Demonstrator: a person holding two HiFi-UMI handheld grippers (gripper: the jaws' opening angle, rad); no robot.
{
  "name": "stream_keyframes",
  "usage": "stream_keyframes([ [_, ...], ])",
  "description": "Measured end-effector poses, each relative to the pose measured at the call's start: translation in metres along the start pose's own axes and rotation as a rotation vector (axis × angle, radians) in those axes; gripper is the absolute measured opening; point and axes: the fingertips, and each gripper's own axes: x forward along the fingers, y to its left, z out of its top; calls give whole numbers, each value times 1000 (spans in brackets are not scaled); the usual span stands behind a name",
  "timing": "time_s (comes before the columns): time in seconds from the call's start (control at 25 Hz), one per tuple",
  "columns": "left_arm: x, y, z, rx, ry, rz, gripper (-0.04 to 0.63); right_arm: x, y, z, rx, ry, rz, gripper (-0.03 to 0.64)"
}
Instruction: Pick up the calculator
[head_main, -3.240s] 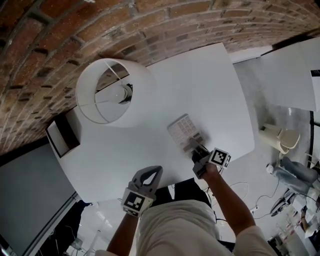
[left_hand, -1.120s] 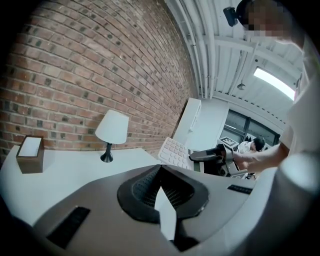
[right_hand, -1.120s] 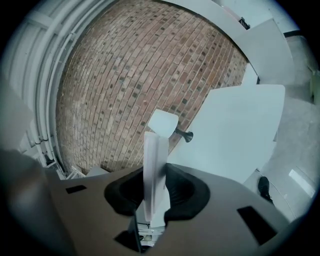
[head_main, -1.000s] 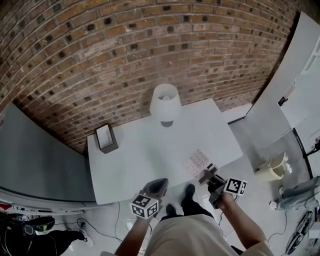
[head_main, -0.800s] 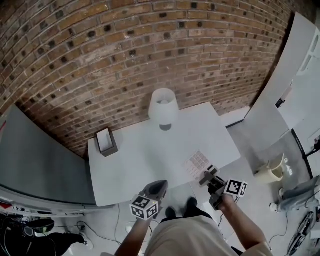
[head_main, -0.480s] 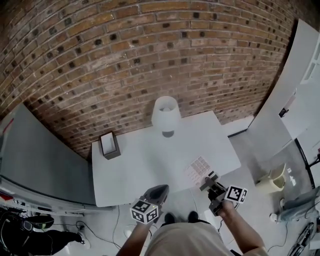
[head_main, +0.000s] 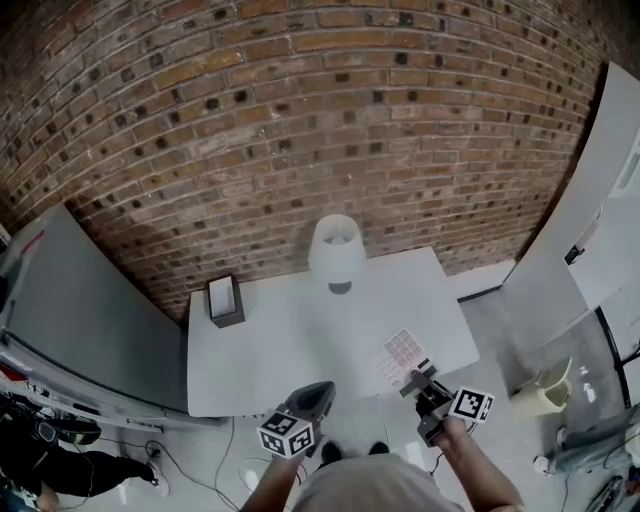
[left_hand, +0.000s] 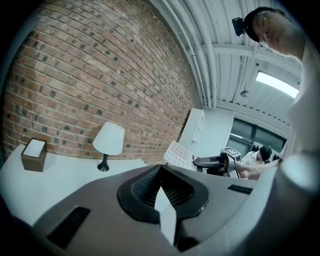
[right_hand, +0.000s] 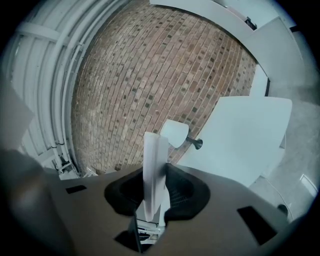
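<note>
The calculator (head_main: 402, 354), white with rows of pale keys, is held off the white table (head_main: 290, 340) near its front right corner. My right gripper (head_main: 418, 380) is shut on its near end. In the right gripper view the calculator (right_hand: 154, 165) stands edge-on between the pads of the right gripper (right_hand: 156, 186). My left gripper (head_main: 318, 392) hangs in front of the table's near edge, shut and empty. In the left gripper view its tips (left_hand: 160, 169) meet, and the calculator (left_hand: 179, 155) shows off to the right.
A white lamp (head_main: 335, 250) stands at the table's back edge against the brick wall. A small brown box (head_main: 224, 300) sits at the back left corner. A grey panel (head_main: 90, 300) runs along the left. A pale bin (head_main: 545, 385) is on the floor at right.
The calculator lay flat on the table with my right gripper at its near end; now it is lifted. Both grippers have risen, and the table looks smaller and farther below.
</note>
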Motion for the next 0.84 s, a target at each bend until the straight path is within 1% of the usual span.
stream_keyframes([
  [0.08, 1, -1, 3, 0, -8, 5, 14, 3, 4, 3, 1, 0, 33, 109],
  [0.12, 2, -1, 4, 1, -12, 6, 14, 3, 3, 4, 4, 2, 31, 109],
  [0.24, 3, -2, 7, 7, -17, 9, 14, 0, -8, 6, -15, 14, -32, 109],
  [0.28, 3, -2, 7, 6, -17, 11, 14, 0, -9, 7, -20, 17, -41, 109],
  [0.48, 4, -3, 7, 5, -15, 17, 14, 5, -2, 9, -20, 20, 5, 109],
  [0.6, 3, -3, 6, 8, -15, 17, 14, 6, -1, 8, -17, 21, 6, 109],
  [0.68, 2, -2, 6, 10, -16, 18, 14, 6, -3, 6, -18, 23, -12, 109],
  [0.84, 1, 1, 7, 8, -20, 20, 14, 9, 0, 6, -26, 23, 10, 109],
])
